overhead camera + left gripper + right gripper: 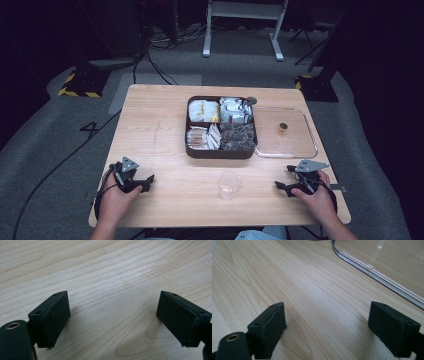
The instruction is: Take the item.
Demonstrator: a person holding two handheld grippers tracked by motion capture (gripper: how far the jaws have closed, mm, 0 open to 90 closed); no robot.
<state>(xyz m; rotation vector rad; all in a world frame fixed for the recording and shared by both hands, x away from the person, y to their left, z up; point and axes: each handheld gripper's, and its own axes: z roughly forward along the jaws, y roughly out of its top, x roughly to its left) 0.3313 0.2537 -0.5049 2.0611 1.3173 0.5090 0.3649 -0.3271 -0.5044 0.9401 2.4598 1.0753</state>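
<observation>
A dark brown compartment box [220, 152] sits at the middle of the wooden table [155, 130], holding wrapped snacks and packets in its sections. Its clear lid [287, 132] lies flat to the right of it with a small brown knob on top. A clear plastic cup [229, 185] stands near the front edge. My left gripper [146, 183] rests on the table at the front left, jaws wide apart [113, 315] over bare wood. At the front right my right gripper [281, 186] rests too, open [327, 326], with nothing between its jaws and the lid's rim [372, 273] just ahead.
Beyond the table lies grey carpet with black cables [150, 60], a white stand's legs [242, 30] and yellow-black taped bases [80, 82] at the far corners. Bare wood spreads across the table's left half.
</observation>
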